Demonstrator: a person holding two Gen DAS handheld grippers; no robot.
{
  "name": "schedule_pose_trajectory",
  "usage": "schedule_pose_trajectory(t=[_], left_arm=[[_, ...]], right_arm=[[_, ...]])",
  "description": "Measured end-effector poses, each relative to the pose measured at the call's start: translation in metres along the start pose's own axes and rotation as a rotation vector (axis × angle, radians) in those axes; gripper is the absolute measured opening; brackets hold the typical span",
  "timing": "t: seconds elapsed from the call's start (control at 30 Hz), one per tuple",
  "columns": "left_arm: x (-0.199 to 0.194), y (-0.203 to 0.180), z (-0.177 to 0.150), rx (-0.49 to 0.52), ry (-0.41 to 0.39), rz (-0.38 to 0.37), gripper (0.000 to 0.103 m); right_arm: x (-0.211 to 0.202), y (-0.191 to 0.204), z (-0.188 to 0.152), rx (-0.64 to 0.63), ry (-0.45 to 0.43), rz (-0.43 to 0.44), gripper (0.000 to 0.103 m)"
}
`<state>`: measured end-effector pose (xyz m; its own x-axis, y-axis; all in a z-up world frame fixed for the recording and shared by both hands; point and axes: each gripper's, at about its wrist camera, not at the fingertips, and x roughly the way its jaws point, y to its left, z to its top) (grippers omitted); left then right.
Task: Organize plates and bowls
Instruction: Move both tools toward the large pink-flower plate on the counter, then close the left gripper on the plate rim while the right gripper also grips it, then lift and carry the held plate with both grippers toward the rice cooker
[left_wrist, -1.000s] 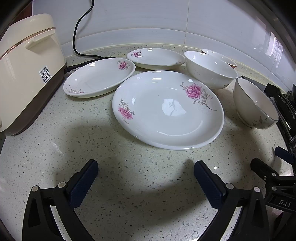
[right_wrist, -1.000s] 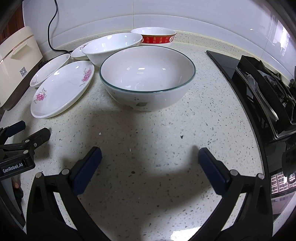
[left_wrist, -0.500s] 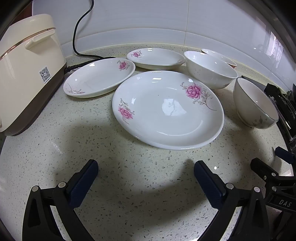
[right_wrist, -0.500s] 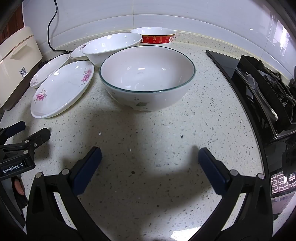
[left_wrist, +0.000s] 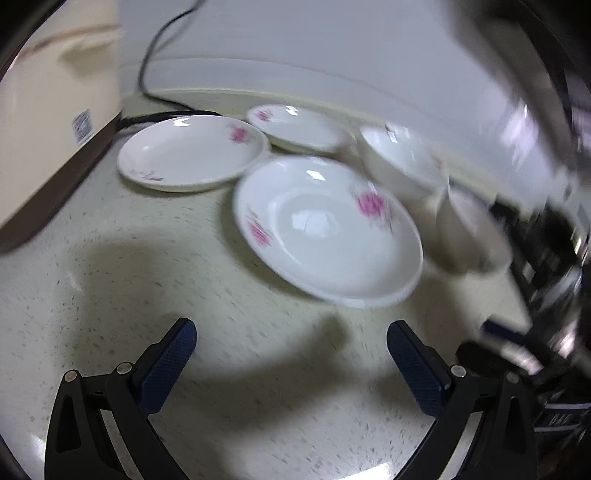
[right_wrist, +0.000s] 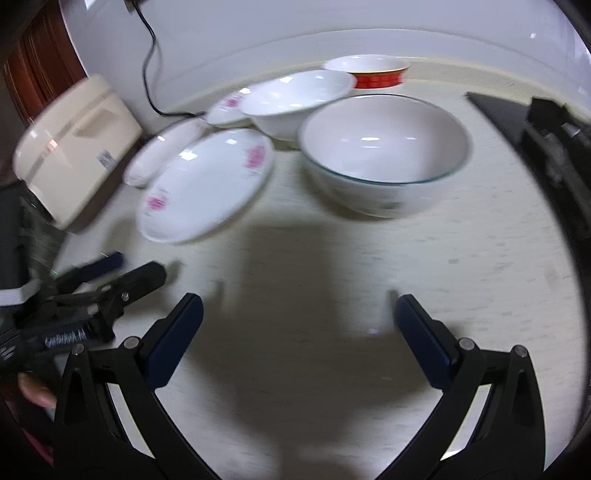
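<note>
Crockery sits spread over the speckled countertop (right_wrist: 461, 258), and both of our views are smeared by motion blur. We see the left gripper (left_wrist: 291, 345) with its jaws spread wide and nothing between them, above bare counter in front of the large flowered plate (left_wrist: 325, 236). The right gripper (right_wrist: 298, 317) is likewise wide open and holds nothing, short of the green-rimmed bowl (right_wrist: 384, 155). That bowl looks empty, as does the white bowl (right_wrist: 299, 98) behind it and every plate. The large plate lies just left of the green-rimmed bowl; a second flowered plate (left_wrist: 192, 151) rests near the cream rice cooker (left_wrist: 48, 122), with a smaller plate (left_wrist: 299, 127) further back. A red-banded bowl (right_wrist: 369, 72) stands against the wall; we cannot tell what it holds.
</note>
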<state>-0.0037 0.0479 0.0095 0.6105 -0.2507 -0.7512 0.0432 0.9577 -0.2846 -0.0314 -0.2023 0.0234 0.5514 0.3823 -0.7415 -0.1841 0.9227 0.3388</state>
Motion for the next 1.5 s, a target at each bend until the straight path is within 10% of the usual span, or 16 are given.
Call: schedule_pose_trajectory(t=[0.17,0.4,0.83,1.5], left_arm=[[0.003,0.037,0.025,-0.172,-0.027,-0.094,0.103],[0.019,0.044,0.049,-0.289,-0.041,-0.115,0.101],[0.038,0.030,0.053,-0.194,-0.035,-0.009,0.014],[-0.036,0.043,-0.009,-0.221,-0.228,-0.005,0.014]], right_arm=[[0.010,0.015,0.011,0.075,-0.046,0.118,0.102],[0.042,0.034,0.033,0.185,-0.065,0.129,0.074],[0.049,0.016,0.039,0.285,-0.101,0.058,0.022],[0.007,0.048,0.009,0.109,-0.216,0.140,0.020]])
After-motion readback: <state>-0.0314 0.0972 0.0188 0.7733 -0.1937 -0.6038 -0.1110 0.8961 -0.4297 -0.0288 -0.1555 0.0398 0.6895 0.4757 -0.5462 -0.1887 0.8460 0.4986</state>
